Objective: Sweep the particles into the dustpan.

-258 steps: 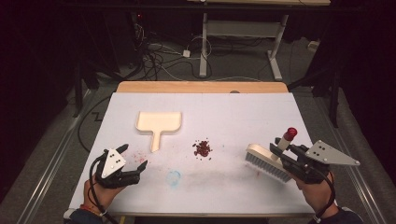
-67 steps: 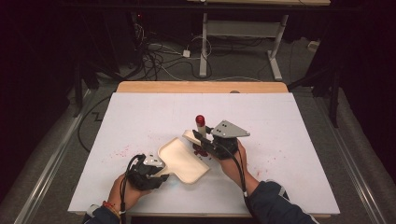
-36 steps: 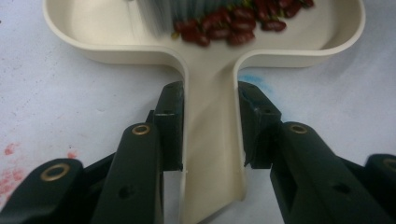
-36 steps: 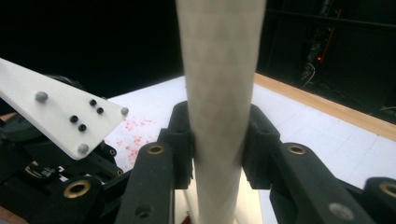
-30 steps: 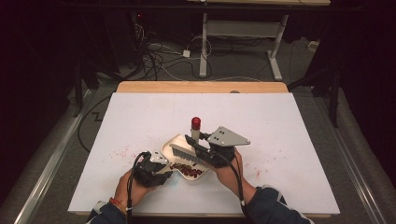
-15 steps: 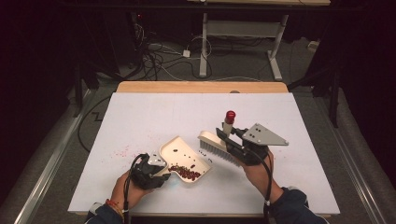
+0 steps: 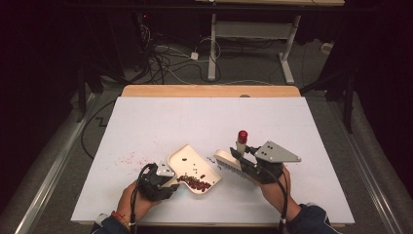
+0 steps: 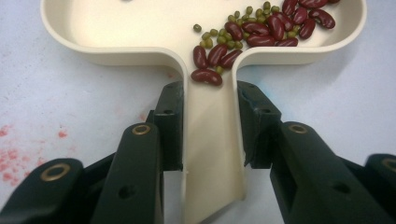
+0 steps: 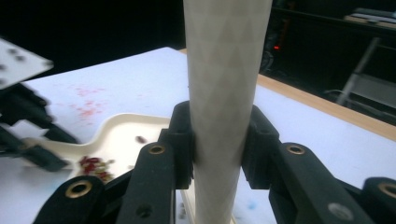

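A cream dustpan (image 7: 191, 163) rests on the white table, tilted, with red and green beans (image 7: 196, 183) gathered at its handle end. My left gripper (image 7: 163, 181) is shut on the pan's handle (image 8: 212, 140), and the beans (image 8: 261, 28) lie just past the jaws. My right gripper (image 7: 246, 163) is shut on a cream brush handle (image 9: 224, 70) with a red tip (image 7: 242, 135). The brush head (image 7: 225, 159) sits just right of the pan, apart from it. A few stray beans (image 7: 210, 159) lie on the table between them. The pan (image 9: 126, 130) also appears in the right gripper view.
Faint red stains (image 7: 127, 158) mark the table left of the pan. A wooden strip (image 7: 209, 90) runs along the table's far edge. Cables and desk legs (image 7: 212, 44) stand on the dark floor beyond.
My right gripper has carried the brush to the right, off the pan and down beside it. The left gripper and pan have stayed put, with the beans in the pan.
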Demonstrator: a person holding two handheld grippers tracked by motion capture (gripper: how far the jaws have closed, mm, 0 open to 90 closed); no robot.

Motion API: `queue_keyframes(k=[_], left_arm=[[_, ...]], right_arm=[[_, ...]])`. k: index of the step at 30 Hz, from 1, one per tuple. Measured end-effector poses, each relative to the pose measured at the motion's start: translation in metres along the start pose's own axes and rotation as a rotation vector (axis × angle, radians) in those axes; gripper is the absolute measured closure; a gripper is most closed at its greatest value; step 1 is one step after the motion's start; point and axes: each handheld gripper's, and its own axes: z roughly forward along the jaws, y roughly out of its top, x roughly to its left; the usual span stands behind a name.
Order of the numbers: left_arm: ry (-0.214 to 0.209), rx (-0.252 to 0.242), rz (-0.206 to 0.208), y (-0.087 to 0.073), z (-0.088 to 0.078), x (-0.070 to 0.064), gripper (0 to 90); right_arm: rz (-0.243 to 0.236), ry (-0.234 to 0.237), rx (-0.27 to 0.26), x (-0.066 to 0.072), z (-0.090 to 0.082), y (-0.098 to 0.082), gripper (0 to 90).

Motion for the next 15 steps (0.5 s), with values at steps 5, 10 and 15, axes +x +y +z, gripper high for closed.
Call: queue_keyframes(k=[5,10,15], left_arm=[[0.005,0.006,0.003,0.004,0.0,0.002,63.6],[0.002,0.006,0.002,0.004,0.001,0.004,63.6],[0.0,0.006,0.0,0.004,0.001,0.005,63.6]], right_arm=[[0.008,0.071,-0.017,0.019,0.003,0.002,70.2],[-0.014,0.093,-0.028,0.026,0.001,0.006,70.2],[-0.007,0.071,-0.052,0.016,-0.001,0.009,70.2]])
